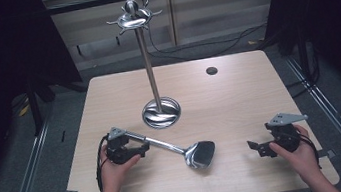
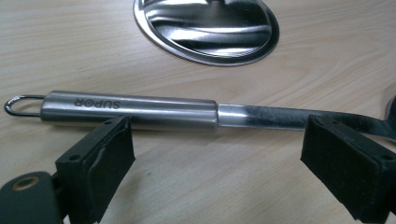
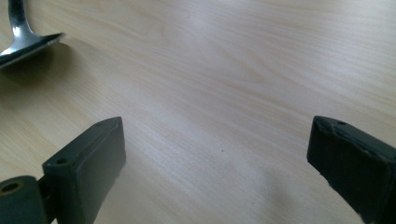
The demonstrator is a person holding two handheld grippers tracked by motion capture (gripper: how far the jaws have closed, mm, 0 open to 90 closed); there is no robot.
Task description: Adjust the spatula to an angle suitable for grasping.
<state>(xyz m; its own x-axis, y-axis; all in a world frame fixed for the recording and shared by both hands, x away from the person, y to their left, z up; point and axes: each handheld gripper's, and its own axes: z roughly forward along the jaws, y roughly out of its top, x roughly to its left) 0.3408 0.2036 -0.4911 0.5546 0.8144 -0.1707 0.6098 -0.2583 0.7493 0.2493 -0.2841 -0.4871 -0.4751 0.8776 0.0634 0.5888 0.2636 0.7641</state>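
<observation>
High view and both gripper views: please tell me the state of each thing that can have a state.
Left gripper: open, jaws either side of the handle, not closed on it.
Right gripper: open, holds nothing, over bare wood.
Spatula: lying flat on the table, handle toward the left gripper, not hung.
Utensil stand: upright, its hooks bare.

Wooden table [image 1: 241, 111] carries a steel spatula [image 1: 186, 150] and rack stand [image 1: 160, 111]

Both tongs, left [image 1: 141, 148] and right [image 1: 252, 144], are black, grey three-cornered plates on top, screw holes in the padded jaws.
</observation>
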